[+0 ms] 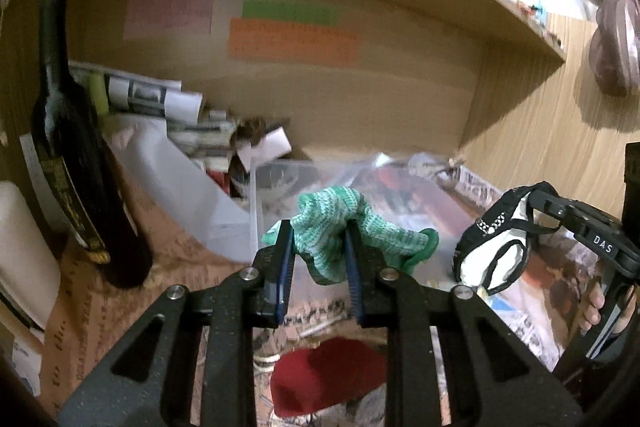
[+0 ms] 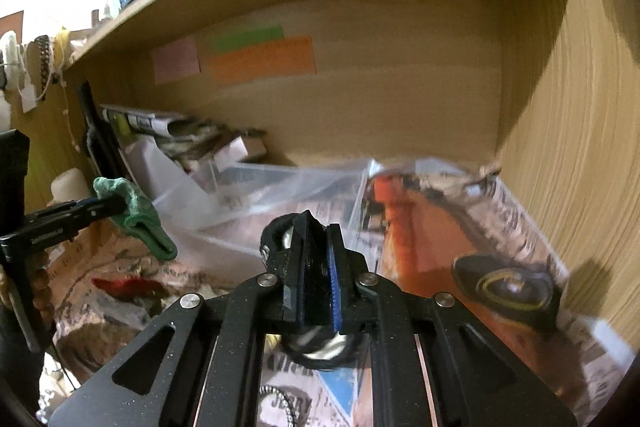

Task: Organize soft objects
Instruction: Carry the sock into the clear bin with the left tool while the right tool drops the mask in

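My left gripper (image 1: 320,239) is shut on a green and white knitted cloth (image 1: 340,223) and holds it up over the clear plastic box (image 1: 256,187). The cloth also shows at the left of the right wrist view (image 2: 136,211). My right gripper (image 2: 316,255) is shut on a black and white soft item, seen in the left wrist view (image 1: 492,251) hanging from its fingers at the right. In the right wrist view that item (image 2: 276,231) is mostly hidden by the fingers. A dark red cloth (image 1: 328,375) lies on the shelf below my left gripper.
I am inside a wooden shelf compartment lined with newspaper (image 2: 500,227). A dark bottle (image 1: 76,163) stands at the left, with papers and small boxes (image 1: 160,99) behind. A dark oval object (image 2: 508,287) lies at the right. The wooden side wall (image 2: 580,147) is close on the right.
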`<state>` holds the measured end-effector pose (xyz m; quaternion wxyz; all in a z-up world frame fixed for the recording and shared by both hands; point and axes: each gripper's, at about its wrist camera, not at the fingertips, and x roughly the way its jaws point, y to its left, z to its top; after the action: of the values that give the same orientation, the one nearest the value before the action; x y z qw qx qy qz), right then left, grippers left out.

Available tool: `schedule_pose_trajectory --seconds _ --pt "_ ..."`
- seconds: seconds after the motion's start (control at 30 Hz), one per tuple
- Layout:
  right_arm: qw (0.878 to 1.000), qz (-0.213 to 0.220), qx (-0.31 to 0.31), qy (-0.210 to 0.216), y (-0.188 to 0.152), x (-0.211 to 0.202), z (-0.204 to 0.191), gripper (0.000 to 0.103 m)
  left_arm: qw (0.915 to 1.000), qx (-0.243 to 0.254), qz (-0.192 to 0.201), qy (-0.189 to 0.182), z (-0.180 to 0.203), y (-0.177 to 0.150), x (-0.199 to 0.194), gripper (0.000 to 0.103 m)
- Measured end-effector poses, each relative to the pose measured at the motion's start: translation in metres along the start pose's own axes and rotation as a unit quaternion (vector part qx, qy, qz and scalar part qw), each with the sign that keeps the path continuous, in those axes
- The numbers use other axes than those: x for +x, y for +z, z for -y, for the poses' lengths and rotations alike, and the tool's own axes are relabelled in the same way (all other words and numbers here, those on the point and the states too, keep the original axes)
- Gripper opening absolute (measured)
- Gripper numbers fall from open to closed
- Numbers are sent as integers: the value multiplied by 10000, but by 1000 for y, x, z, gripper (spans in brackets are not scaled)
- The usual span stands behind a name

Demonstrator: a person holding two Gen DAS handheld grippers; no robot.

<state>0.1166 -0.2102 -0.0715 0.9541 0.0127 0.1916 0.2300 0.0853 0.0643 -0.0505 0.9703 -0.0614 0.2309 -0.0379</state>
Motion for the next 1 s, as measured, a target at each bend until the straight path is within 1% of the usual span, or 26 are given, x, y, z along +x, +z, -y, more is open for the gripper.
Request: schedule_pose_trajectory --seconds 0.13,0.33,0.47,0.57,0.73,0.9,1.0 --pt "9996 237 -127 -17 15 -7 -4 9 9998 47 172 58 0 13 -1 23" --pt "9981 571 -210 31 42 -7 -10 9 9996 96 240 145 -2 33 9 24" --pt "9968 727 -338 28 59 3 -19 9 9991 177 186 323 -4 42 25 24" --pt "9958 796 -446 -7 69 12 -27 9 9989 222 3 418 -8 45 45 24" --pt "9967 609 -539 58 73 38 -35 9 9974 286 -402 521 -10 40 78 24" --pt "9976 176 -661 117 63 70 -41 9 9950 385 -740 543 -9 32 104 24" --pt "9972 -189 -709 162 55 90 -39 9 9937 516 -883 465 -4 27 113 24"
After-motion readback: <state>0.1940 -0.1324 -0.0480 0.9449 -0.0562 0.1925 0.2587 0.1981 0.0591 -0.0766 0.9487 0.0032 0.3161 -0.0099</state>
